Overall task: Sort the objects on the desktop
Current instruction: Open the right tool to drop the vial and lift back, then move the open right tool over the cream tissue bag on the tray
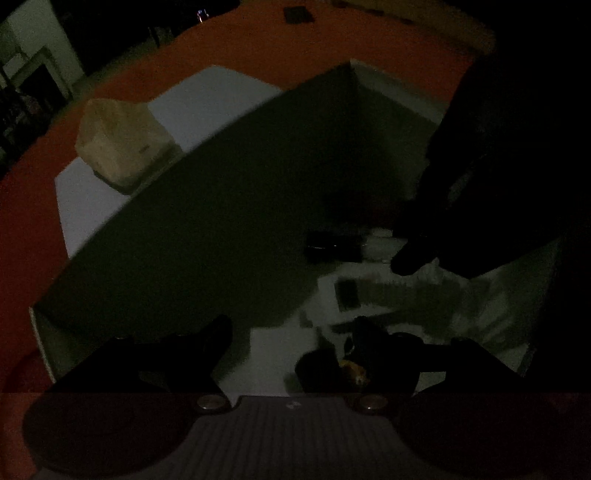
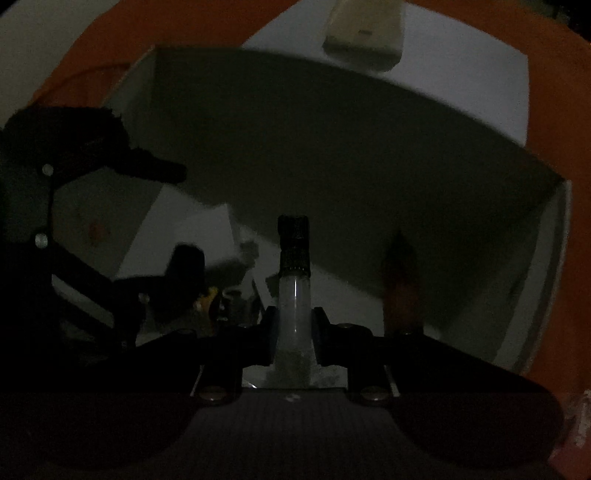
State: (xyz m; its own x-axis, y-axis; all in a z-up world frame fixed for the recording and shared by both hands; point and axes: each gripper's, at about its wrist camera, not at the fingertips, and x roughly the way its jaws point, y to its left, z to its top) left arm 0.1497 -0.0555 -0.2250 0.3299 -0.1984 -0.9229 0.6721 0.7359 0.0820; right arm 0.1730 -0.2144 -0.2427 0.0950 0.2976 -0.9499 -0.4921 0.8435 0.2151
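The frames are very dark. In the right wrist view my right gripper [image 2: 294, 314] is shut on a white tube with a black ribbed cap [image 2: 293, 236], which points forward into a white open box [image 2: 147, 74]. The left wrist view shows the same capped tube [image 1: 336, 247] lying level over the box floor, with the right gripper [image 1: 406, 258] as a dark shape behind it. My left gripper [image 1: 291, 328] hangs open over the near part of the box. A small yellow item [image 1: 354, 371] lies by its right finger. Flat dark pieces [image 1: 349, 293] rest on the box floor.
The box sits on an orange table [image 1: 258, 44]. A beige block [image 1: 122, 144] stands on a white sheet [image 1: 207, 96] beyond the box's far wall. A brown pointed thing [image 2: 400, 284] stands inside the box at the right. A dark flat item [image 1: 297, 14] lies far back.
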